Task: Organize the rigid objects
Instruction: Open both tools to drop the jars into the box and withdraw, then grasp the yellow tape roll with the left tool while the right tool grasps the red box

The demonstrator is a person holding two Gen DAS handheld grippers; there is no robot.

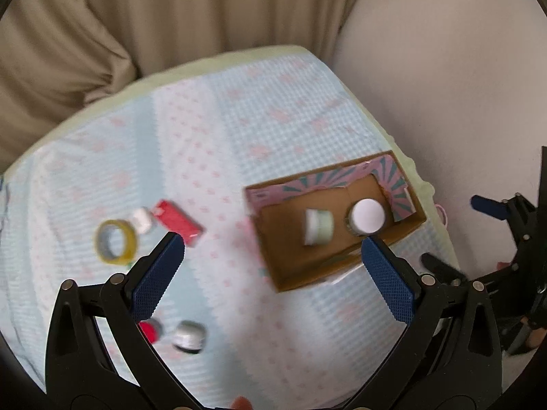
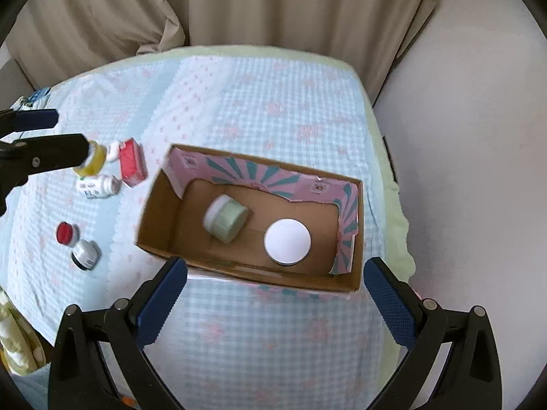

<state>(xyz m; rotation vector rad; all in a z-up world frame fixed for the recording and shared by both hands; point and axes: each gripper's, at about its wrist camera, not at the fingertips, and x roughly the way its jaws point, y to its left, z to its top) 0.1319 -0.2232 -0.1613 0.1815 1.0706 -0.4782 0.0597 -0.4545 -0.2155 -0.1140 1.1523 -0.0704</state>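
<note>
An open cardboard box (image 2: 160, 218) with a pink and teal lining stands on a blue checked cloth (image 2: 259, 102). Inside it a pale green jar (image 2: 225, 218) lies on its side beside an upright white-lidded jar (image 2: 288, 241). My right gripper (image 2: 275, 263) hovers open above the box's near wall. My left gripper (image 1: 273, 242) is open and empty, high over the cloth between the box (image 1: 307, 184) and the loose items. Those are a yellow tape roll (image 1: 116, 242), a red packet (image 1: 177, 222), a small white bottle (image 1: 142, 220), a red-capped vial (image 1: 150, 329) and a black-and-white bottle (image 1: 189, 336).
Beige curtains (image 2: 273, 7) hang behind the covered surface, and a pale wall (image 2: 478, 171) runs along its right edge. A pale green border (image 2: 393, 205) rims the cloth. A patterned fabric (image 2: 17, 335) sits at the lower left. The left gripper (image 2: 71, 133) shows above the tape roll (image 2: 92, 162).
</note>
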